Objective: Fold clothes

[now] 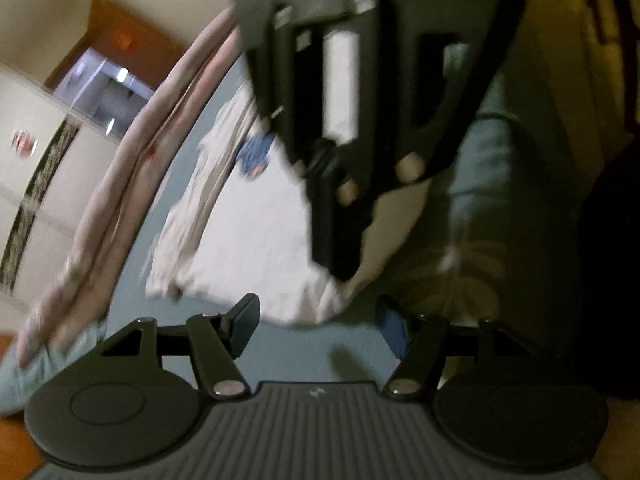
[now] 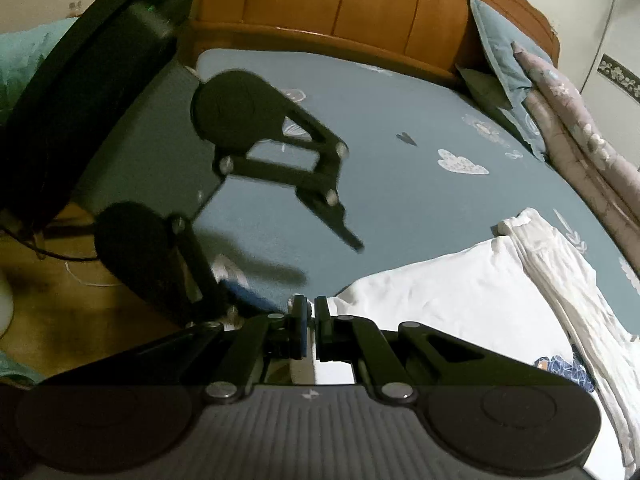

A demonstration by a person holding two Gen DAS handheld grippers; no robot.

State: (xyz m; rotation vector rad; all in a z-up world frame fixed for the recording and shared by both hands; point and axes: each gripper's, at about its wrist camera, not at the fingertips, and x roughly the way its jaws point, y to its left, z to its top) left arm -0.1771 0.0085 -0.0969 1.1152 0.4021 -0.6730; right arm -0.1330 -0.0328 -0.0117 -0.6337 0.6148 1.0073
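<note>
Bed with a blue-grey printed sheet and the items lying on it

We see a bed [image 2: 400, 112] covered by a blue-grey sheet [image 2: 420, 208] printed with pale cloud-like and leaf motifs, with a curved wooden headboard [image 2: 360, 4] at its far end; on the sheet lies a white garment [image 2: 460, 304], spread flat near the lower right of the right wrist view, its far edge bunched into long folds, with a small dark-blue patterned patch showing at its right side; at the head end a blue-grey pillow [image 2: 500, 52] leans against the headboard, and beside it a rolled pinkish quilt [image 2: 580, 136] runs along the bed's right edge
</note>
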